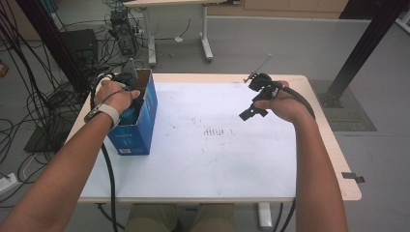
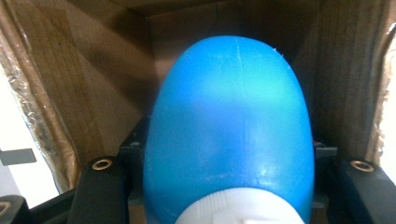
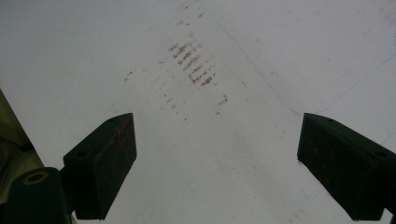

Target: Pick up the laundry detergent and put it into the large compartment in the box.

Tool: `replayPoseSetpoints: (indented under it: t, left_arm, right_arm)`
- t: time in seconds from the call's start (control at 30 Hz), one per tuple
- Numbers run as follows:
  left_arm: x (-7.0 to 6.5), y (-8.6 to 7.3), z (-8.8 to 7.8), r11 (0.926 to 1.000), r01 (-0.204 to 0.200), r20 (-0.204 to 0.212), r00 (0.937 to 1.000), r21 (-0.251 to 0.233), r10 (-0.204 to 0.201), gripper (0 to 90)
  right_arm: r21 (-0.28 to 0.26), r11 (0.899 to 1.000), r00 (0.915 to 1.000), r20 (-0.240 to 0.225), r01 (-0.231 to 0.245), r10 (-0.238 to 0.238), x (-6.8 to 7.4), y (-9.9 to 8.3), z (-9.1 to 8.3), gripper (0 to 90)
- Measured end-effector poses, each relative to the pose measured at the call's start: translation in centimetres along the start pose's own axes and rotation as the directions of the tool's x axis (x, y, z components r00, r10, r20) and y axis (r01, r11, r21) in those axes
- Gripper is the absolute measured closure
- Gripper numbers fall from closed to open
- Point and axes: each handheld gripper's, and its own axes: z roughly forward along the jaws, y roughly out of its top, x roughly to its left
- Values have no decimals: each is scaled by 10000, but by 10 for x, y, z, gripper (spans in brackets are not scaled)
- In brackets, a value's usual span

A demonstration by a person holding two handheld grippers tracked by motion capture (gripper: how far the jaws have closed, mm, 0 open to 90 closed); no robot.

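A blue cardboard box (image 1: 138, 126) stands open-topped near the left edge of the white table (image 1: 217, 159). My left gripper (image 1: 129, 92) reaches down into it. In the left gripper view, this gripper (image 2: 229, 191) is shut on a blue plastic bottle (image 2: 229, 121) with a white cap (image 2: 233, 210), and the box's brown inner walls (image 2: 93, 93) surround it. My right gripper (image 1: 251, 112) hovers over the table's far right part. Its jaws stand wide apart with nothing between them, over bare tabletop (image 3: 217, 163).
Faint reddish scuff marks (image 1: 212, 131) sit mid-table. Tangled cables (image 1: 29, 111) and equipment lie on the floor at the left. A second table's legs (image 1: 205, 43) stand behind, and a black post (image 1: 360, 53) rises at the right.
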Motion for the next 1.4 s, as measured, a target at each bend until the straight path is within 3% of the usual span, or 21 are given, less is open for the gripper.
replayPoseSetpoints:
  t: [1.4]
  left_arm:
    - [0, -2, 0, 10000, 9, 3, 10000, -34, -9, 381]
  right_arm:
    - [-11, 10000, 10000, 5, 28, -28, 2, 1, 0, 117]
